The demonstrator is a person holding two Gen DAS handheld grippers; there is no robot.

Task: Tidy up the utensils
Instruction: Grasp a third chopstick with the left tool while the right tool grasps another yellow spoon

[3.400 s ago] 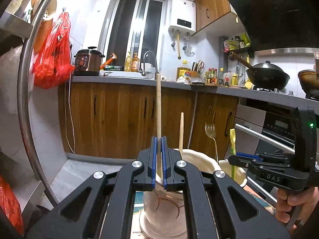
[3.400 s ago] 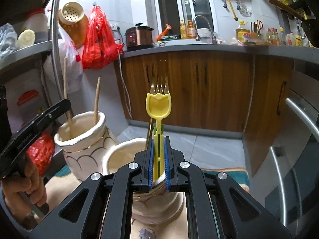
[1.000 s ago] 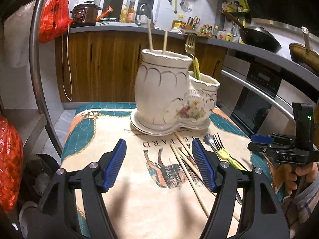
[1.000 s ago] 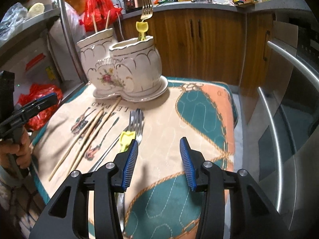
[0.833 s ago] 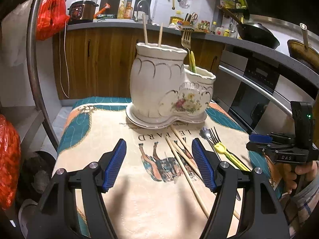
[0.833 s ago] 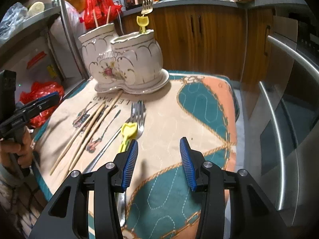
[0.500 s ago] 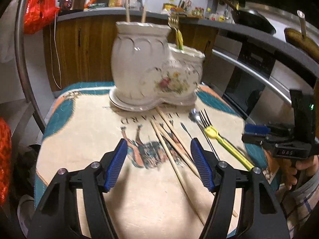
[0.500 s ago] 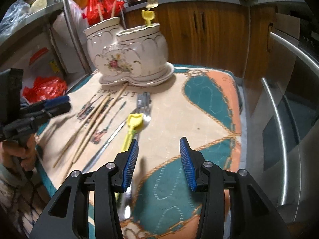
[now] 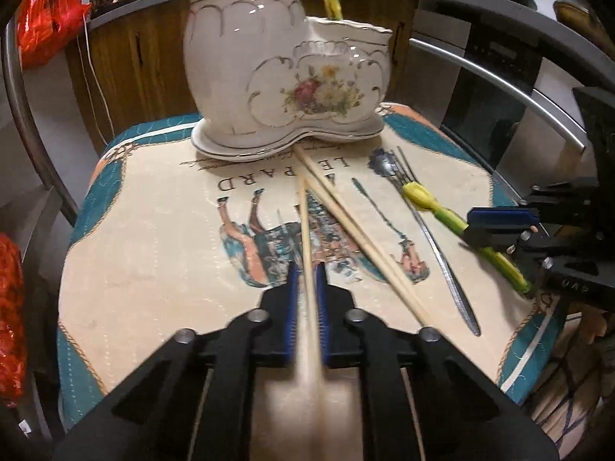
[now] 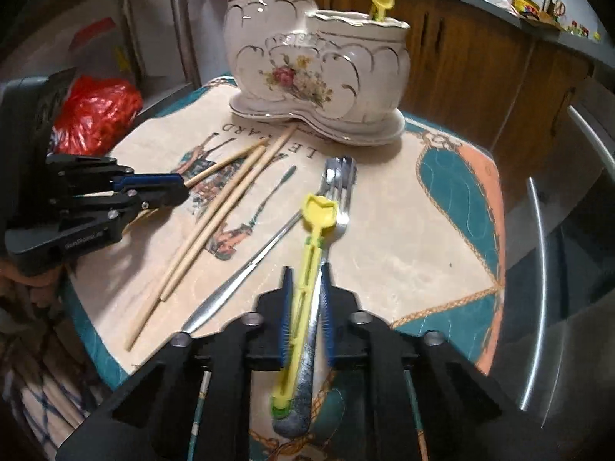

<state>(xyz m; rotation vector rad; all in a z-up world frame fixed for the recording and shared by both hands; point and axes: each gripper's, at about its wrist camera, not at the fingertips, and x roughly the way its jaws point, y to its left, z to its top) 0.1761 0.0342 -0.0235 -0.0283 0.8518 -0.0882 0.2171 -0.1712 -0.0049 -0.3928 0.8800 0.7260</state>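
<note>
right gripper is sitting low over the patterned cloth, jaws straddling the yellow plastic scoop and steel fork; left gripper is pinching a wooden chopstick

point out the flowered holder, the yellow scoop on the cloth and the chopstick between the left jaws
flowered holder (image 9: 323,92), left wrist view, on the painted flowers
yellow scoop (image 10: 321,211), right wrist view, on its head
chopstick (image 9: 305,230), left wrist view, on the shaft ahead of the jaws
</note>
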